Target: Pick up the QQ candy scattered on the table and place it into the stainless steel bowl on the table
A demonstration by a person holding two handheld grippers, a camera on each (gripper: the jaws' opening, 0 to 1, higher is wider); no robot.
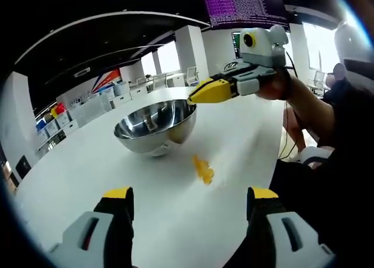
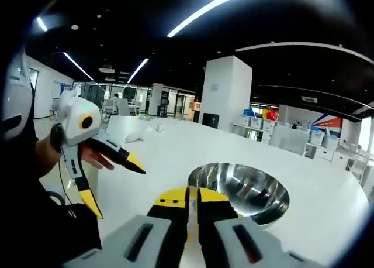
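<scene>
The white table (image 1: 76, 186) carries the stainless steel bowl (image 1: 155, 124) at its middle, sitting upright to take candy from above. The right gripper (image 1: 196, 96) hangs at the bowl's three-o'clock rim with jaws pressed together; whether candy sits between them I cannot tell. One yellow QQ candy (image 1: 203, 169) lies at the bowl's five o'clock, ahead of the left gripper (image 1: 190, 193), whose jaws are spread, likely ready to take it.

Probably an open-plan office: desks (image 1: 175, 79), chairs (image 1: 191, 74), ceiling strip lights (image 2: 216, 7), monitor (image 1: 245, 9).
</scene>
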